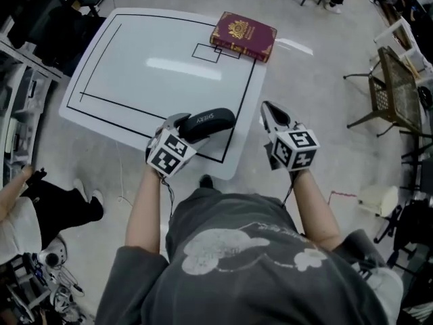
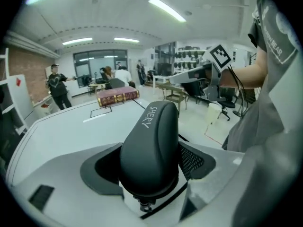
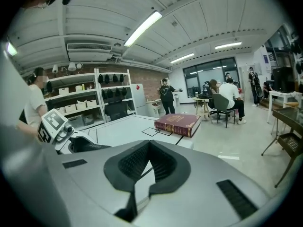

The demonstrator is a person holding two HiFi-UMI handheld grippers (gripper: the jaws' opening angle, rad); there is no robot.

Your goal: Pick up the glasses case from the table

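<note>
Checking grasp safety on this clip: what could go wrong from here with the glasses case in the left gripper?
1. The left gripper grips the smooth, rounded black glasses case at one end, with most of it jutting past the jaws; it could pivot or slip out.
2. It is held near the white table's front edge, so a drop might reach the floor.

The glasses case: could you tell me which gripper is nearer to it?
Left. The left gripper holds the glasses case between its jaws; the right gripper hangs shut beside the table, apart from it.
</note>
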